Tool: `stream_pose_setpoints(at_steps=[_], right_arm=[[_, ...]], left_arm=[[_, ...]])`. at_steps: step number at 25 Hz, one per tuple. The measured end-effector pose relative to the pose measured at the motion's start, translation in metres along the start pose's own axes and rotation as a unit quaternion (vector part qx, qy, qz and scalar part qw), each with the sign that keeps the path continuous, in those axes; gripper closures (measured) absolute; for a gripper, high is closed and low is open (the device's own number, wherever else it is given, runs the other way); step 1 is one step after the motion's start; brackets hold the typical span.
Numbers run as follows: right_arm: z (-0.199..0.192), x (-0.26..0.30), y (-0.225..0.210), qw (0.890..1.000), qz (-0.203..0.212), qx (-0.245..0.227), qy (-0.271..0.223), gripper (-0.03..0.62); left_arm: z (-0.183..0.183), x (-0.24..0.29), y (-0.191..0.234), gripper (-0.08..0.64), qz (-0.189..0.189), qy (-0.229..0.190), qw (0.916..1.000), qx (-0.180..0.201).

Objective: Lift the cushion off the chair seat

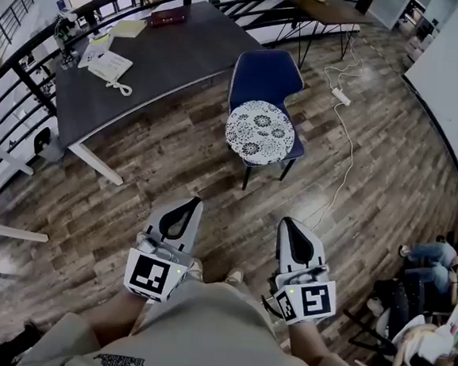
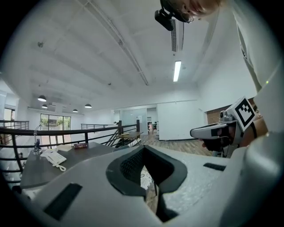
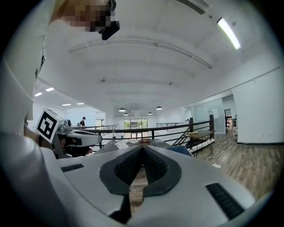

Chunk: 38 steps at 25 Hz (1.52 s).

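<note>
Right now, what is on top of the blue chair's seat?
A round white cushion with a dark lace-like pattern lies on the blue chair. It covers most of the seat, so what is beneath it cannot be seen.

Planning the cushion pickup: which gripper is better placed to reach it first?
Right, slightly. Both are shut, empty and well short of the chair, but the right gripper is more nearly in line with the cushion; the left gripper sits further to the side.
</note>
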State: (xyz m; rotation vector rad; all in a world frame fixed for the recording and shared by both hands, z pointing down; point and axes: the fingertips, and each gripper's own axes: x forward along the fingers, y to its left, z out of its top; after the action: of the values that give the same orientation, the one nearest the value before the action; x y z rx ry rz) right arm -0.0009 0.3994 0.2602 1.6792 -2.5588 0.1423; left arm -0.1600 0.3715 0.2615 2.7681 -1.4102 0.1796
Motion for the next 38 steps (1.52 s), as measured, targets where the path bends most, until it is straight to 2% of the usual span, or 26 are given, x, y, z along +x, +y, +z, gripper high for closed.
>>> stream_pose_setpoints(at_steps=[6, 10, 18, 24, 34, 38], right_arm=[[-0.005, -0.008, -0.009, 1.0, 0.0, 0.014, 0.002, 0.589], [-0.005, -0.013, -0.016, 0.999, -0.003, 0.037, 0.0, 0.589], [-0.011, -0.018, -0.023, 0.999, 0.0, 0.035, 0.002, 0.589], [-0.013, -0.027, -0.03, 1.0, 0.006, 0.023, 0.004, 0.589], [0.001, -0.051, -0.063, 0.998, -0.003, 0.018, -0.053, 0.59], [0.007, -0.063, -0.076, 0.997, -0.001, -0.019, -0.074, 0.589]], left_arm=[[-0.014, 0.0, -0.01, 0.557, -0.002, 0.026, 0.9997, -0.004], [-0.007, 0.004, -0.015, 0.556, 0.0, 0.015, 0.9999, 0.001], [-0.02, 0.006, -0.023, 0.557, 0.001, 0.026, 0.9996, -0.009], [-0.017, 0.01, -0.038, 0.556, -0.001, 0.03, 0.9995, 0.001], [-0.012, 0.031, -0.072, 0.556, 0.007, 0.031, 0.9995, 0.01], [-0.013, 0.04, -0.089, 0.556, 0.006, 0.028, 0.9994, 0.019]])
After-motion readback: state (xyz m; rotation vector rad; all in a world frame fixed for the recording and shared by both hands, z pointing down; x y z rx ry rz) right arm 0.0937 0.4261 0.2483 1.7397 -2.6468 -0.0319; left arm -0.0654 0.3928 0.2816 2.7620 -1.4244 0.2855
